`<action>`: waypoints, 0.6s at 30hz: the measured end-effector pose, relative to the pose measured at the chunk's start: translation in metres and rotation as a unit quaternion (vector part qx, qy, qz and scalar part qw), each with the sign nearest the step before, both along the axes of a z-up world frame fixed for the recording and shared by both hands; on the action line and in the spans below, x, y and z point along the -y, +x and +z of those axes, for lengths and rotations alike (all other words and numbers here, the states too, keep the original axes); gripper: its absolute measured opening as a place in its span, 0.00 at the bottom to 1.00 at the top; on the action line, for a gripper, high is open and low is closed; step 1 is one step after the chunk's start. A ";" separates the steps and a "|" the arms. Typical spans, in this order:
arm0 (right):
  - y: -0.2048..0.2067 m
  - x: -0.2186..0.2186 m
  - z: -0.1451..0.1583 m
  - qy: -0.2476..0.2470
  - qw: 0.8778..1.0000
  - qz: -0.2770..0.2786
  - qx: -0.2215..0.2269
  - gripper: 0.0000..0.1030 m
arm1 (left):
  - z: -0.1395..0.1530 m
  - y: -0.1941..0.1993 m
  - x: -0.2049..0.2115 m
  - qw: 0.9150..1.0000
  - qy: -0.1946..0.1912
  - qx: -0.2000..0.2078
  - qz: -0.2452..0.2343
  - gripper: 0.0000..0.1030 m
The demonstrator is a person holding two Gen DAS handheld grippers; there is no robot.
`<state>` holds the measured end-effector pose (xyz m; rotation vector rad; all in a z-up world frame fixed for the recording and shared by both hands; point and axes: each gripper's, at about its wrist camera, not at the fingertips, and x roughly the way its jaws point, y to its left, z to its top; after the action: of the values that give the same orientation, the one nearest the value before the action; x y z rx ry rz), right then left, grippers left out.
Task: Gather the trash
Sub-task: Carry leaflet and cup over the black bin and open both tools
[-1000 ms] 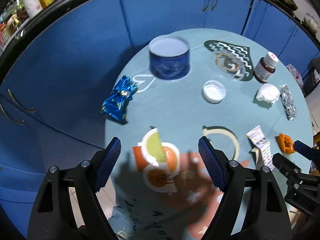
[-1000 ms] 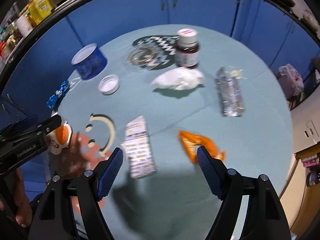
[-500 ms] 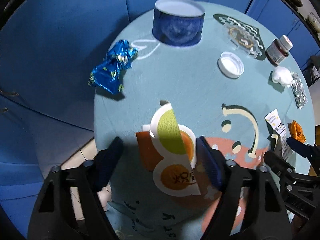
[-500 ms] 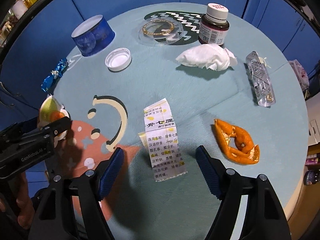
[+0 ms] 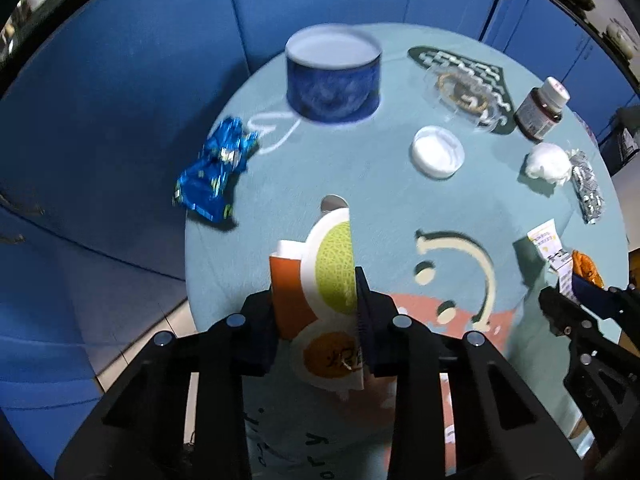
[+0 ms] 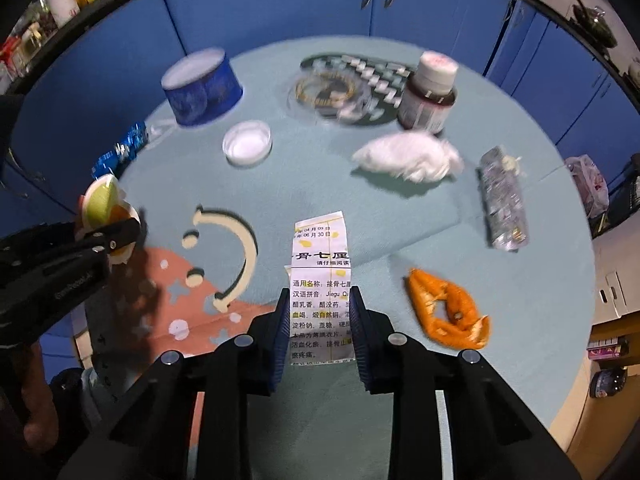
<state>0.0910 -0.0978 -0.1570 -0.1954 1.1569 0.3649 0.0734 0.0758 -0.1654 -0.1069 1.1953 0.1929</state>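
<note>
Our left tool [image 5: 318, 312] has just closed on the fruit carton [image 5: 320, 280], our right tool [image 6: 320, 320] on the leaflet [image 6: 322, 280]; the thin paper could slip out or tear as we lift from the desk [image 6: 360, 208].

Dim indoor light falls from above onto the worktop [image 5: 400, 184], where the tissue [image 6: 408, 156] and peel [image 6: 448, 316] cast soft shadows. Motion blur smears the tin [image 5: 332, 80] and bottle [image 6: 430, 92]. Fisheye curvature bends the cabinets [image 6: 280, 4]; black vignette rings both views.
</note>
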 end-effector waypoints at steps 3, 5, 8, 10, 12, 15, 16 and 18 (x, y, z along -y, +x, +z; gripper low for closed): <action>0.000 0.011 0.013 0.011 1.000 -0.009 0.019 0.27 | 0.013 0.003 0.012 1.000 0.016 0.020 -0.014 0.31; -0.002 0.020 0.021 0.012 0.999 -0.018 0.031 0.27 | 0.023 0.005 0.025 0.999 0.026 0.037 -0.027 0.31; -0.001 0.037 0.030 0.018 0.998 -0.037 0.044 0.27 | 0.034 0.013 0.044 0.997 0.032 0.056 -0.046 0.31; -0.001 0.049 0.034 0.021 0.997 -0.049 0.049 0.27 | 0.041 0.015 0.059 0.995 0.034 0.066 -0.060 0.31; -0.002 0.066 0.039 0.022 0.996 -0.063 0.055 0.27 | 0.044 0.017 0.071 0.994 0.035 0.072 -0.072 0.31; -0.005 0.086 0.043 0.025 0.995 -0.079 0.061 0.27 | 0.047 0.022 0.095 0.992 0.036 0.074 -0.092 0.31; -0.006 0.095 0.045 0.026 0.994 -0.087 0.063 0.27 | 0.049 0.024 0.101 0.992 0.037 0.075 -0.096 0.31; -0.004 0.105 0.045 0.029 0.993 -0.098 0.065 0.27 | 0.051 0.027 0.116 0.990 0.039 0.077 -0.110 0.31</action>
<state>0.0869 -0.2028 -0.1118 -0.0529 1.0261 0.2091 0.0999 -0.0400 -0.1141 0.0785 1.0353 0.0369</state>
